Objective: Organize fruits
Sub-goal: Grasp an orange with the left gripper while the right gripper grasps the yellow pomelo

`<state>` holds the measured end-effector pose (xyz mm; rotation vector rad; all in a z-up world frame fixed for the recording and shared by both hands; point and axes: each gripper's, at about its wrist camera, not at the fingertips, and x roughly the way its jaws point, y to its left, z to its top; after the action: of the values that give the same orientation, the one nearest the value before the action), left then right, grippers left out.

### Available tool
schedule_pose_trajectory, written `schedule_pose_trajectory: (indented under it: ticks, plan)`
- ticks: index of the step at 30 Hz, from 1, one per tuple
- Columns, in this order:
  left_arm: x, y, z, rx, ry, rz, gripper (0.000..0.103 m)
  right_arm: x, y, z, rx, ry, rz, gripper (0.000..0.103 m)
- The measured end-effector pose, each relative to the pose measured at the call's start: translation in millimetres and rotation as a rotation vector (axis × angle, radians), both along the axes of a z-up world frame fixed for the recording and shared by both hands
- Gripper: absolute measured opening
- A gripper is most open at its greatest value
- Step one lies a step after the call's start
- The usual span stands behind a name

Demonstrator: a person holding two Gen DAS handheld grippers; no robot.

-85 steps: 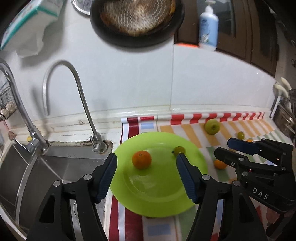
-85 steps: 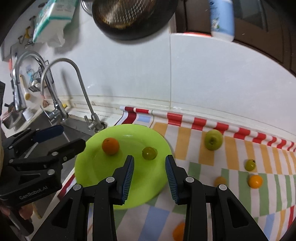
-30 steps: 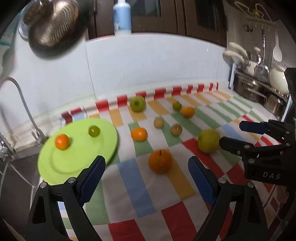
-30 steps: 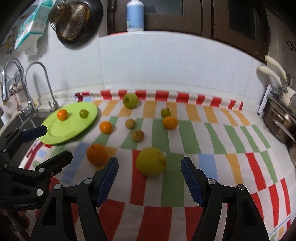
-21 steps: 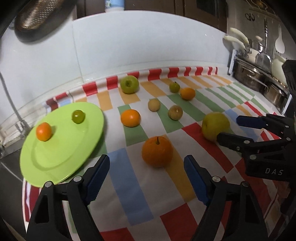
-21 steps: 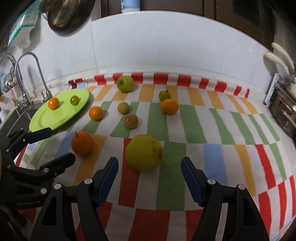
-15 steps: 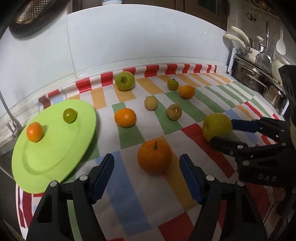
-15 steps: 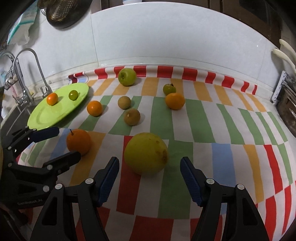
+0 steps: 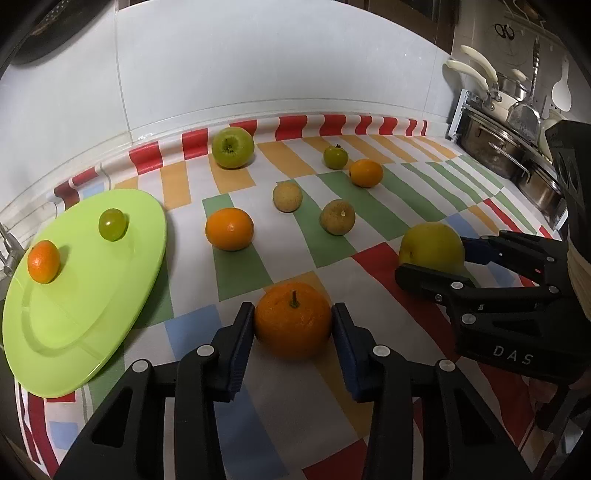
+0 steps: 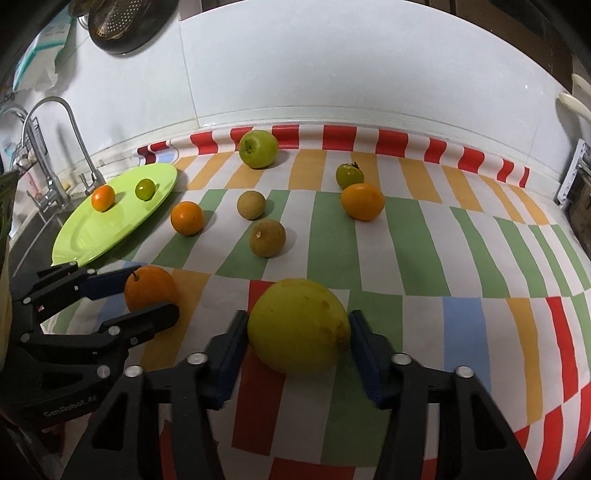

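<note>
My left gripper is shut on a large stemmed orange that rests on the striped cloth. My right gripper is shut on a big yellow fruit, also on the cloth. Each gripper shows in the other view: the right, the left. A lime-green plate at the left holds a small orange and a small green fruit. Loose on the cloth are a green apple, an orange, two brown fruits, a small green fruit and another orange.
A sink with two taps lies left of the plate. Steel pots and utensils stand at the far right. A dark strainer hangs on the white tiled wall behind the counter.
Both grippers swung from the plate to the near fruits, moved down and forward, and closed: the left on the stemmed orange, the right on the big yellow fruit.
</note>
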<state>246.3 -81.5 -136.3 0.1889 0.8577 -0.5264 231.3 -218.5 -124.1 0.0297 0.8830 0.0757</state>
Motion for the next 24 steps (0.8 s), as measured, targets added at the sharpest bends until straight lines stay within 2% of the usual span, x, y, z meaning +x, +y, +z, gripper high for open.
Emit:
schedule_pose_trajectory:
  ticks: [9,24]
  plan:
    - [-6.4,5.4,11.9,-0.013,-0.035,0.019,0.041,-4.6,5.3,7.2,-0.011,-0.01,0.018,0.052]
    - [-38.3,35.6,58.3,-0.06,-0.106,0.092,0.041,-31.9,28.2,52.8,0.0,-0.112,0.045,0.052]
